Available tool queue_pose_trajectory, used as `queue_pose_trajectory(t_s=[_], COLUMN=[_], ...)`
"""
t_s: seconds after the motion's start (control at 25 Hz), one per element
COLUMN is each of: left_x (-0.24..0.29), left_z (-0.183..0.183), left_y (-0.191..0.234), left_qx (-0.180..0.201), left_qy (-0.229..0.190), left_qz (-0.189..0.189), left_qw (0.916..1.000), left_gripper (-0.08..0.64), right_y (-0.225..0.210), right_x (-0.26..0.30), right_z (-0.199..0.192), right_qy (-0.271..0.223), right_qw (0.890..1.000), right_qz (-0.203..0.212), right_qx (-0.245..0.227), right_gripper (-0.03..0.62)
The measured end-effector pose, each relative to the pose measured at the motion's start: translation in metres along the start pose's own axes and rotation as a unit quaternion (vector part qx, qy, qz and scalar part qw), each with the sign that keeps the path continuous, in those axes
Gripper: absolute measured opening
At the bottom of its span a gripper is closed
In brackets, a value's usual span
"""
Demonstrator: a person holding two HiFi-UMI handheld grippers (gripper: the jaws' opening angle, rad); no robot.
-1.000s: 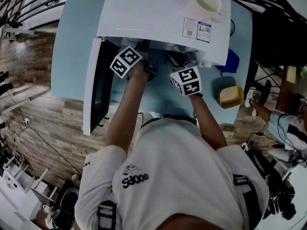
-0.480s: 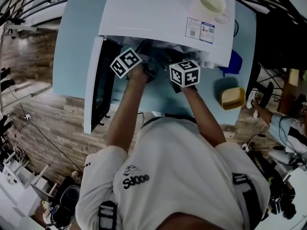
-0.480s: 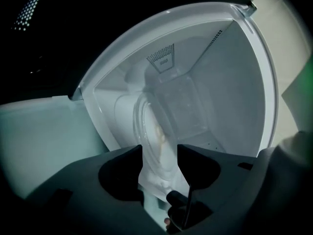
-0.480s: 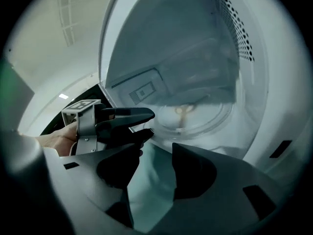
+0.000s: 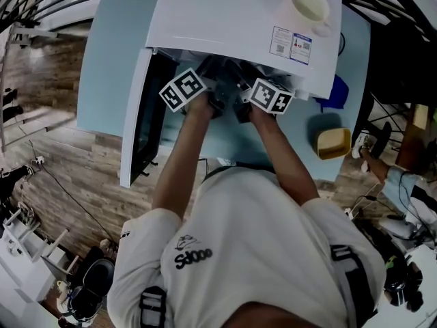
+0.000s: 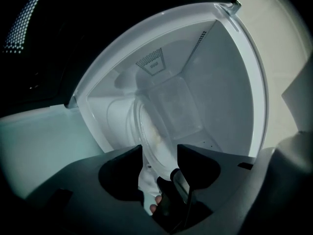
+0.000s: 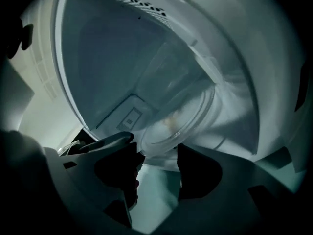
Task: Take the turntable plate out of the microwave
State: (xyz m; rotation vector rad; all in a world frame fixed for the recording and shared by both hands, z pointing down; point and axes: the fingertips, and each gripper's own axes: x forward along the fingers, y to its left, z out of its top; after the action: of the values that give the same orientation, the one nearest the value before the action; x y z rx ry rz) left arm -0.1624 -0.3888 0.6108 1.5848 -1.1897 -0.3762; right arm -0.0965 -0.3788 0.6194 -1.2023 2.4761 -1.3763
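Note:
The white microwave (image 5: pixel 225 19) stands on a light blue table (image 5: pixel 109 67), its door (image 5: pixel 140 121) swung open to the left. Both grippers reach into its mouth. The glass turntable plate (image 6: pixel 151 131) lies inside, and its near rim runs between the jaws of my left gripper (image 6: pixel 159 151), which have just been closing and now sit on it. The plate (image 7: pixel 178 121) looks tilted in the right gripper view. My right gripper (image 7: pixel 156 153) has just been opening; the rim sits in its wide gap, untouched. In the head view the left gripper (image 5: pixel 217 101) and right gripper (image 5: pixel 242 106) are side by side.
A cream mug (image 5: pixel 311 7) stands on top of the microwave. A yellow container (image 5: pixel 332 143) and a blue object (image 5: pixel 338 91) lie on the table to the right. Another person (image 5: pixel 403 183) sits beyond the table's right edge.
The right gripper's marker cube has rolled and moved up and left into the microwave mouth, ending close beside the left one. The left gripper has hardly moved.

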Motion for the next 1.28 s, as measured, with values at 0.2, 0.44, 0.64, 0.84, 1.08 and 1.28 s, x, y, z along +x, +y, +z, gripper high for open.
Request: queue_pose_trajectory(t_s=[0.2, 0.44, 0.64, 0.84, 1.08, 1.28], left_x=[-0.002, -0.002, -0.002, 0.009, 0.019, 0.024], left_z=[0.001, 0.000, 0.004, 0.009, 0.009, 0.016], left_y=[-0.004, 0.002, 0.005, 0.011, 0.011, 0.013], left_qx=[0.006, -0.004, -0.017, -0.046, -0.071, -0.100], left_qy=[0.001, 0.002, -0.007, -0.010, -0.016, -0.037], left_qz=[-0.003, 0.001, -0.002, -0.007, -0.031, -0.044], left_qw=[1.0000, 1.0000, 0.9998, 0.9989, 0.9969, 0.9934], left_gripper=[0.232, 0.232, 0.232, 0.233, 0.225, 0.175], right_y=[-0.012, -0.027, -0.020, -0.012, 0.012, 0.021], right_x=[0.002, 0.002, 0.000, -0.007, -0.016, -0.020], right_z=[0.006, 0.006, 0.008, 0.004, 0.002, 0.003], right_qy=[-0.044, -0.075, -0.086, -0.084, -0.074, -0.065], right_qw=[0.994, 0.965, 0.956, 0.949, 0.949, 0.948], right_qz=[-0.030, -0.013, 0.017, 0.043, 0.090, 0.106], right_qx=[0.098, 0.252, 0.279, 0.300, 0.294, 0.294], right_gripper=[0.208, 0.043, 0.032, 0.031, 0.032, 0.032])
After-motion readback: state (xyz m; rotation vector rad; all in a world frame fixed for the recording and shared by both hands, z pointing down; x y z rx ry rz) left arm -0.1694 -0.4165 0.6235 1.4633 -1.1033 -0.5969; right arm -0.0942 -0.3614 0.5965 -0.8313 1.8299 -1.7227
